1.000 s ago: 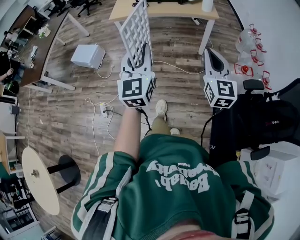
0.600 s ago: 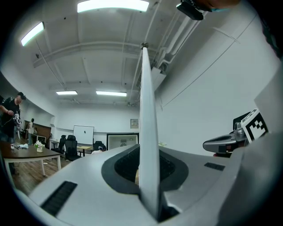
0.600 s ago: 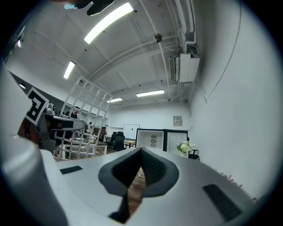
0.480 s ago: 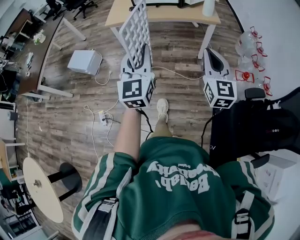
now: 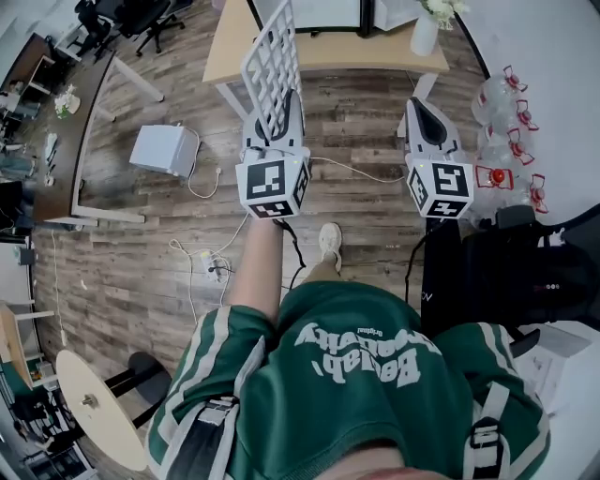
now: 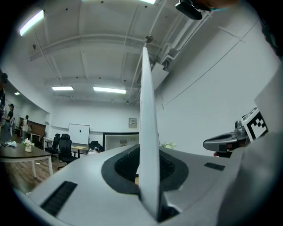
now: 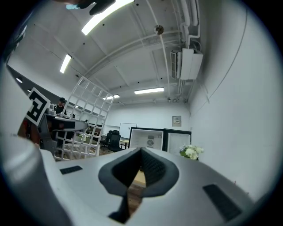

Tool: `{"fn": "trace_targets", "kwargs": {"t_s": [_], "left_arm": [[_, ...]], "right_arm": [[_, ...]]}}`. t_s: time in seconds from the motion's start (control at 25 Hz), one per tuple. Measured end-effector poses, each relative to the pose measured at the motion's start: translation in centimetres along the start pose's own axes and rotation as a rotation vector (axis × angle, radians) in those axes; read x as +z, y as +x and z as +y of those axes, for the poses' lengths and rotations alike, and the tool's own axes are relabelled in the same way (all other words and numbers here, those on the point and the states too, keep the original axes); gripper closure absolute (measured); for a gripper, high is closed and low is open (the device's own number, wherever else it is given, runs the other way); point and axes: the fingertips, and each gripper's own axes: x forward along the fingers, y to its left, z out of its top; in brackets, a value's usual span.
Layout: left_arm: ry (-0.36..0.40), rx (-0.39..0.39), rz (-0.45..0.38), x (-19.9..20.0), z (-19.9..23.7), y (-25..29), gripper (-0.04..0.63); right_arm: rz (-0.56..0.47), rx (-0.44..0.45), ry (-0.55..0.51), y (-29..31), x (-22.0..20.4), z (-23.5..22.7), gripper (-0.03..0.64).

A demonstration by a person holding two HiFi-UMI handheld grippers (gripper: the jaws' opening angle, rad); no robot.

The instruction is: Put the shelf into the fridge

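Step in hand: carriage of the shelf to the fridge; insertion is not yet begun.

1. Left gripper (image 5: 279, 108): jaws clamped on the lower edge of the white grid shelf (image 5: 272, 56), which stands upright and edge-on between the pads, well above the wooden floor (image 5: 141, 234).
2. Right gripper (image 5: 424, 111): jaws together, nothing between them. It is carried level beside the left one, well apart from the shelf.
3. Fridge (image 7: 149, 140): it stands at the far edge of the wooden desk (image 5: 234, 56) directly ahead of the person, with a vase of flowers (image 5: 427, 23) near the desk's right corner. Its door appears to stand open (a white interior shows beside a dark panel), but the shelf rails inside cannot be made out.

Next move, as judged:
- Close the remaining gap to the near edge of the desk.
- Turn the shelf from upright to flat, so that its plane matches the fridge's rails.
- Bring the free right gripper to the opposite edge of the shelf to steady it, since a one-sided grip on a wide grid is likely to let it sag or twist on entry.
- Slide it in square to the opening
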Motion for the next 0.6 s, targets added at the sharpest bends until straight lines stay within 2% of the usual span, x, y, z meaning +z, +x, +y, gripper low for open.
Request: {"fn": "trace_targets", "kwargs": {"t_s": [0.32, 0.6], "left_arm": [[-0.017, -0.042, -0.005, -0.8, 4.6, 8.7, 0.551], [-0.024, -0.058, 0.0, -2.2, 8.3, 13.9, 0.551]], "right_arm": [[0.009, -0.039, -0.008, 9.0, 0.5, -1.3, 0.614], [0.019, -0.058, -0.005, 15.0, -0.2, -1.6, 0.614]]}}
